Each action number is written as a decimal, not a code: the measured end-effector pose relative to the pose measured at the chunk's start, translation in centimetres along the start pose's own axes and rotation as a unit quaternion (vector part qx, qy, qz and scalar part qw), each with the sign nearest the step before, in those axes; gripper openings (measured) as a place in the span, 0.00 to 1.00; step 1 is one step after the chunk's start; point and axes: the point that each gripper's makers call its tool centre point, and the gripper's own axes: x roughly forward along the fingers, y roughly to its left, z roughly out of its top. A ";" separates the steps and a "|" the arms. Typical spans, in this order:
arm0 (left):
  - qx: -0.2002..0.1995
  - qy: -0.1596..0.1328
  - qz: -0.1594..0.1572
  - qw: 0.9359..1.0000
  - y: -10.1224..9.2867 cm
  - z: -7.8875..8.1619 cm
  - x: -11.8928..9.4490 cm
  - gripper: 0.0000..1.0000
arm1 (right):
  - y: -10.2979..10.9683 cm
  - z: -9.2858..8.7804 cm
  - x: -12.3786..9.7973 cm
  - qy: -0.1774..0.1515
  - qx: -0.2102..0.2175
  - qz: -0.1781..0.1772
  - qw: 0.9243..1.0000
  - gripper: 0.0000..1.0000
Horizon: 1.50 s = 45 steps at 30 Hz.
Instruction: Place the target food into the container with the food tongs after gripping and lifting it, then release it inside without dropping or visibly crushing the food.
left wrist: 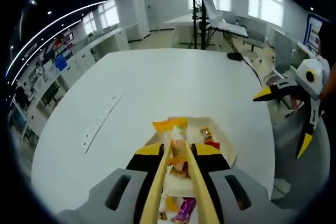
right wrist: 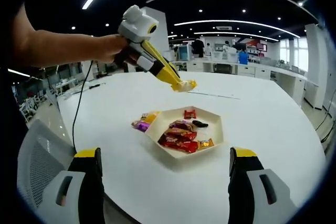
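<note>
Wooden food tongs (left wrist: 181, 179) run up between my left gripper's (left wrist: 178, 150) jaws, which are shut on them. The tong tips pinch an orange-yellow snack packet (left wrist: 170, 131), held in the air above a white hexagonal container (left wrist: 227, 149). In the right gripper view a hand holds the left gripper (right wrist: 157, 66) high, with the packet (right wrist: 186, 85) above the container's (right wrist: 157, 129) far edge. Red-wrapped snacks (right wrist: 178, 139) lie inside the container. My right gripper (right wrist: 165, 153) is open and holds nothing; it hangs off the table's right side (left wrist: 278, 124).
A purple and an orange packet (right wrist: 142, 124) lie on the white round table (left wrist: 157, 77) just outside the container. A pale strip (left wrist: 102, 121) lies on the tabletop. A mesh chair back (right wrist: 37, 166) and a black cable (right wrist: 79, 108) sit at the table's edge.
</note>
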 end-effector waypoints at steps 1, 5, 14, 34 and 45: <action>0.001 -0.002 -0.002 1.000 -0.2 0.2 0.1 0.18 | 0.0 0.0 0.0 0.000 0.000 0.000 1.000 0.99; 0.027 -0.035 -0.011 0.999 -0.6 1.7 0.5 0.24 | 0.1 0.0 0.0 0.000 0.000 0.001 1.000 0.99; 0.023 -0.040 -0.024 0.999 -1.0 1.3 -0.4 0.26 | 0.1 -0.1 0.0 0.003 -0.002 0.003 1.000 0.99; -0.011 -0.054 -0.015 0.998 0.6 -2.6 -3.4 0.27 | 0.3 0.2 0.0 -0.002 -0.020 0.003 1.000 0.99; -0.018 -0.043 -0.014 0.999 0.9 -6.5 -4.1 0.27 | 0.3 0.2 0.1 0.000 -0.027 0.003 1.000 0.99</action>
